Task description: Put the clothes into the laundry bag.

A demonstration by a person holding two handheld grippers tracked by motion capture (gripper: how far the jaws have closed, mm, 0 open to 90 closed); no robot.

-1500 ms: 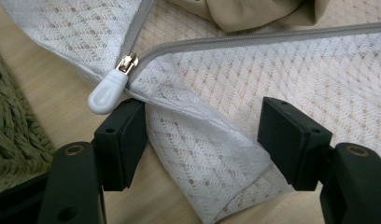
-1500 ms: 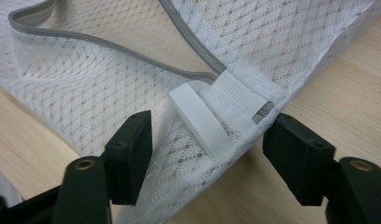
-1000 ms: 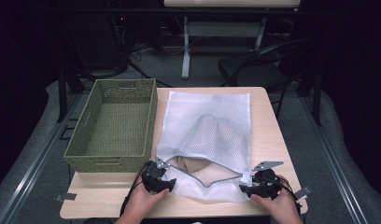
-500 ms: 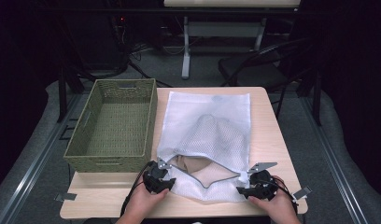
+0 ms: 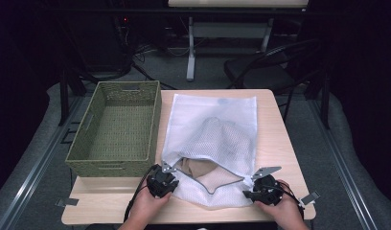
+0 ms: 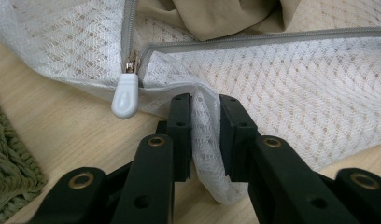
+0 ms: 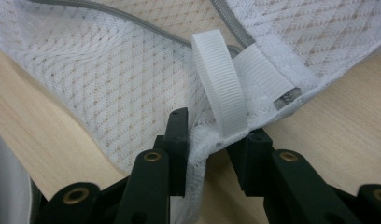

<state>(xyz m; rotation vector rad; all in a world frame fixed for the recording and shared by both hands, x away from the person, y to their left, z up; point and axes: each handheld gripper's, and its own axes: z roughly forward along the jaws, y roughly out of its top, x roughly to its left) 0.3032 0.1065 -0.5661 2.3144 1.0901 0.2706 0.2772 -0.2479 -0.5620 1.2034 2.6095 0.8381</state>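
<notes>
We find no readable text, label, brand, number or sign on anything at the table.

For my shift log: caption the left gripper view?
Left gripper pinches the mesh bag edge beside its white zipper pull.

The beige cloth [image 5: 196, 167] lies mostly hidden inside the mesh bag [image 5: 210, 129]; just a fold shows at the open zip, and the rest is a blurred shape through the netting. In the left gripper view the picture's top edge cuts the cloth off. The near edge of the bench [image 5: 112, 211] is partly covered by the person's hands. The pinched mesh edges vanish between the jaws of each hand-held gripper.
</notes>
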